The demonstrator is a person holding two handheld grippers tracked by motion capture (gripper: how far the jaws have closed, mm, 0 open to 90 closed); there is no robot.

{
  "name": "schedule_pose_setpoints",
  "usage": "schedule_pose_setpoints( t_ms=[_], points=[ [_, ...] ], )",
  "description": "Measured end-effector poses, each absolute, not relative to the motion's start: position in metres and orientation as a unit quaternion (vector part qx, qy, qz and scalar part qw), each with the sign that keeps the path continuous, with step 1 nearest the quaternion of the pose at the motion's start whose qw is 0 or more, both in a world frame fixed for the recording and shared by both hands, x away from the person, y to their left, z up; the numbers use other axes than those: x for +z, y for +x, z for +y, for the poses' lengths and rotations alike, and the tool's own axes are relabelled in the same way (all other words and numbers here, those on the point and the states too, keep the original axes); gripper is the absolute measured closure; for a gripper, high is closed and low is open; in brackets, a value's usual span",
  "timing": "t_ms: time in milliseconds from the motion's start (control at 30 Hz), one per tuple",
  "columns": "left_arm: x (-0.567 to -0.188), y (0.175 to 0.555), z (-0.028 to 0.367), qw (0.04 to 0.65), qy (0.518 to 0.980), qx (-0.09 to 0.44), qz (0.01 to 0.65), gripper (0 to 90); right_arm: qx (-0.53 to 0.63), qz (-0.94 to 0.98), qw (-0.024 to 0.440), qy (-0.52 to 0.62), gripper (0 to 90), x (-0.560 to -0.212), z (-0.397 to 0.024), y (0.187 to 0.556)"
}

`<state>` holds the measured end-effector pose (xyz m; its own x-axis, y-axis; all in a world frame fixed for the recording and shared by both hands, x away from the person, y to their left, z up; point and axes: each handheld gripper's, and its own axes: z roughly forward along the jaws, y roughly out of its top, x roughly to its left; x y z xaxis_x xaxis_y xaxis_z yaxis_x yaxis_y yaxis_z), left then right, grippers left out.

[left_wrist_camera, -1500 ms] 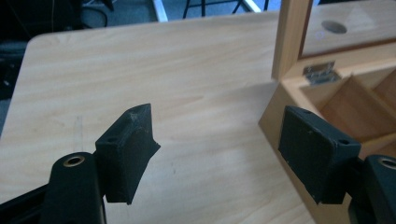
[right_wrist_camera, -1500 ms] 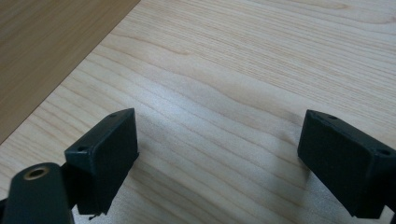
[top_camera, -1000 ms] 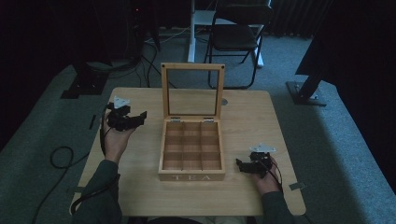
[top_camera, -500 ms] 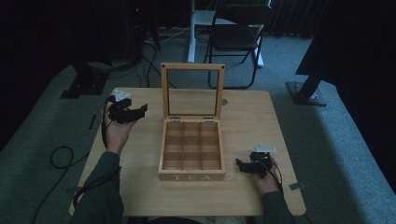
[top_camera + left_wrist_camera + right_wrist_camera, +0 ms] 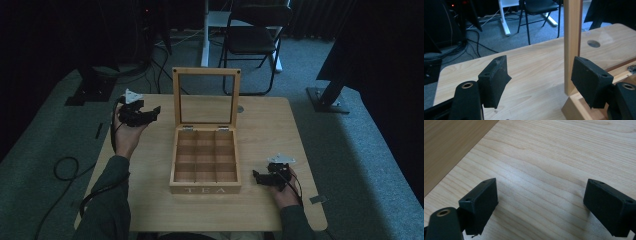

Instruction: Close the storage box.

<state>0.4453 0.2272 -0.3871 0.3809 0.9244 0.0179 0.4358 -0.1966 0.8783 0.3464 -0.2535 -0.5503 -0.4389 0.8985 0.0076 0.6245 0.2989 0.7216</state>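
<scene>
Item: wooden tea box (image 5: 205, 165), lettered TEA on its front wall, sitting near the middle of the bench (image 5: 260, 125), a little toward the near edge. Its nine compartments are showing bare wood, nothing lying in any of them as far as the high view tells.

Item: glass-paned lid (image 5: 206, 97), standing upright on its hinges at the far wall of the box, fully raised.

Item: left gripper (image 5: 150, 114), hovering above the bench's left edge, just beside the lid's left post (image 5: 571, 45). Its jaws have just been closing a little and are now standing partly apart, with nothing pressed between them; in the left gripper view the post is rising between the two black pads without touching either.

Item: right gripper (image 5: 256, 176), resting low near the near-right corner of the bench, just right of the box. Its jaws are standing wide over bare wood, holding nothing.

Status, by judgement: the work in hand is looking like the closing of the box. The lid is not yet lowered; the left gripper is lining up on its frame. Remaining: taking the frame, swinging it down, seating it on the box.
</scene>
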Motion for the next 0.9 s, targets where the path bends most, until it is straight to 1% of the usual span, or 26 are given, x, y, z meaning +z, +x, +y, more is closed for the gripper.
schedule_pose_setpoints(
  t_ms=[200,300,433,700,833,900],
  points=[
    [-0.383,0.451,0.218,0.420,0.722,0.294,0.465,29.9,0.335,0.780,0.205,0.488,11.7,-0.550,-0.254,0.346],
    [-0.382,0.457,0.214,0.409,0.732,0.294,0.458,30.0,0.334,0.780,0.205,0.488,11.7,-0.550,-0.254,0.346],
    [-0.379,0.462,0.210,0.402,0.736,0.293,0.458,32.2,0.334,0.780,0.205,0.488,11.7,-0.550,-0.254,0.346],
    [-0.375,0.471,0.205,0.401,0.731,0.289,0.471,40.4,0.335,0.780,0.205,0.488,11.7,-0.550,-0.253,0.346],
    [-0.378,0.476,0.197,0.406,0.731,0.281,0.470,41.2,0.335,0.780,0.205,0.487,11.7,-0.550,-0.253,0.346],
    [-0.380,0.479,0.192,0.413,0.729,0.274,0.472,39.8,0.335,0.780,0.205,0.487,11.7,-0.550,-0.253,0.346]
  ],
)
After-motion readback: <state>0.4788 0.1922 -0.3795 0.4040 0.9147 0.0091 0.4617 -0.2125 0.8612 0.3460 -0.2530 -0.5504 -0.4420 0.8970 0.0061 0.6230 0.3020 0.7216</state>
